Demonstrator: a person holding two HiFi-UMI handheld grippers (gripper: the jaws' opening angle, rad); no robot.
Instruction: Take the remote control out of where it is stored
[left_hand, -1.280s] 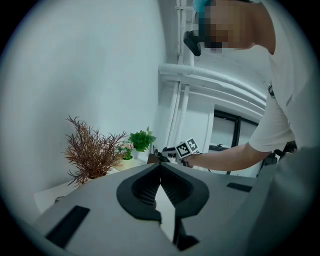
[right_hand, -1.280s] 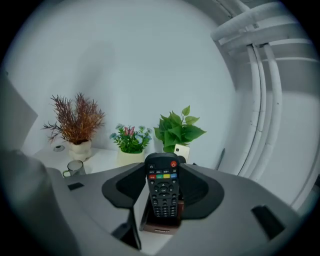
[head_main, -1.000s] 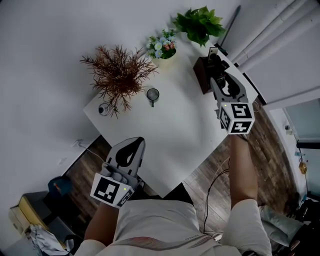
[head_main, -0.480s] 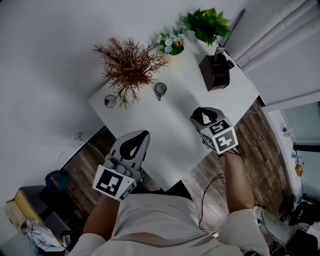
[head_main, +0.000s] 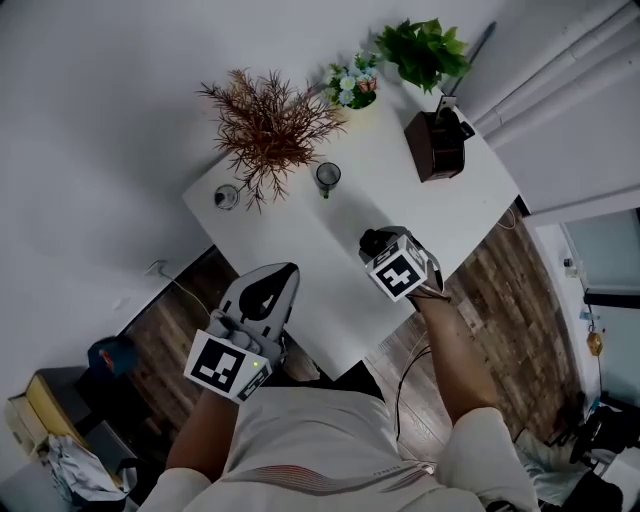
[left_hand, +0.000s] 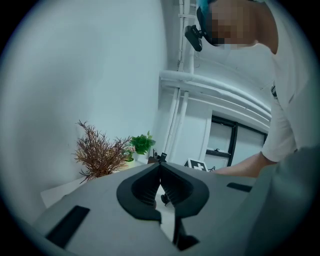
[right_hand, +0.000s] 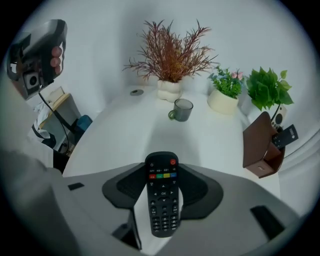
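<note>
Over the table (head_main: 420, 215): remote (right_hand: 161, 165) out of holder (head_main: 436, 148), clamped in right gripper (right_hand: 161, 186).
Off the near-left corner, left gripper (head_main: 288, 270) is closed and empty. Right jaws pinch the remote mid-body, buttons up. Best keep it level and set it flat on bare top, clear of mug (head_main: 326, 177). Holder stands far right, well apart. White top, plants (head_main: 270, 120) along back, white walls, wood floor (head_main: 490, 280).

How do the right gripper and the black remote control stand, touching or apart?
Touching. The right gripper view shows the right gripper pressing both sides of the black remote control with its pads.
</note>
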